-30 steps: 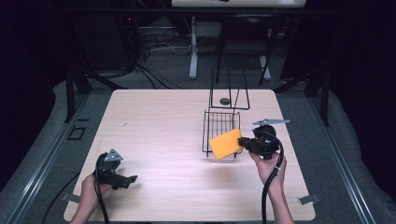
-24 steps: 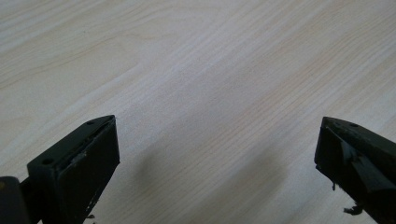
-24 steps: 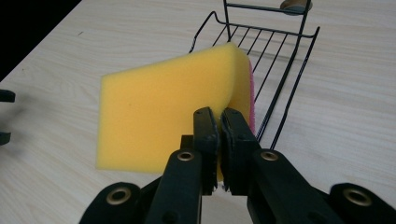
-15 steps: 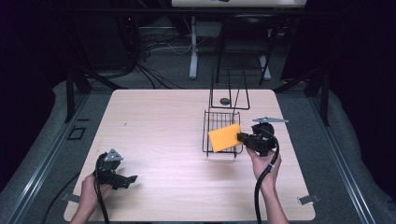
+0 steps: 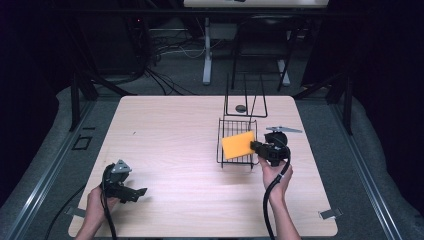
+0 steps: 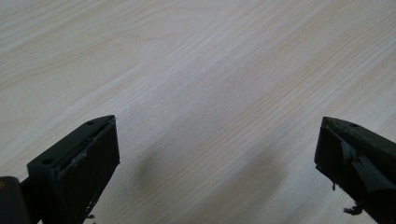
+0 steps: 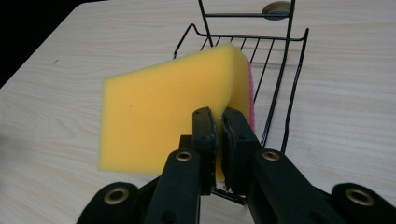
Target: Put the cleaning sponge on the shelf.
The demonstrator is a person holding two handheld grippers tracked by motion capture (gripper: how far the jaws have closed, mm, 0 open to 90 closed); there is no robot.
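Over at the right side of the wooden table (image 5: 165, 130), the right gripper (image 5: 260, 147) has its jaws pinched nearly together on one edge of a yellow sponge (image 5: 238, 144), which hangs over the black wire rack (image 5: 227, 161). Seen from the right gripper view, the sponge (image 7: 163, 121) is squeezed thin where the jaws bite it, and a pink layer shows along its far face; the rack's (image 7: 280, 70) wire floor and rim run behind and beneath it. Whether the sponge touches the wires is hard to tell from these angles. A taller wire frame rises from the rack's far end, and a small dark round object (image 5: 241, 107) lies on the table within that frame; what it is stays unclear at this size. The person's right hand (image 5: 272, 175) grips the tool from below, its cable trailing back toward the table's near edge. Well apart from all this, near the front left corner, the left hand (image 5: 97, 200) holds the left gripper (image 5: 137, 192) low over bare wood. From the left gripper view, its jaws stand wide apart with nothing between them but the pale grain of the tabletop (image 6: 210, 93).
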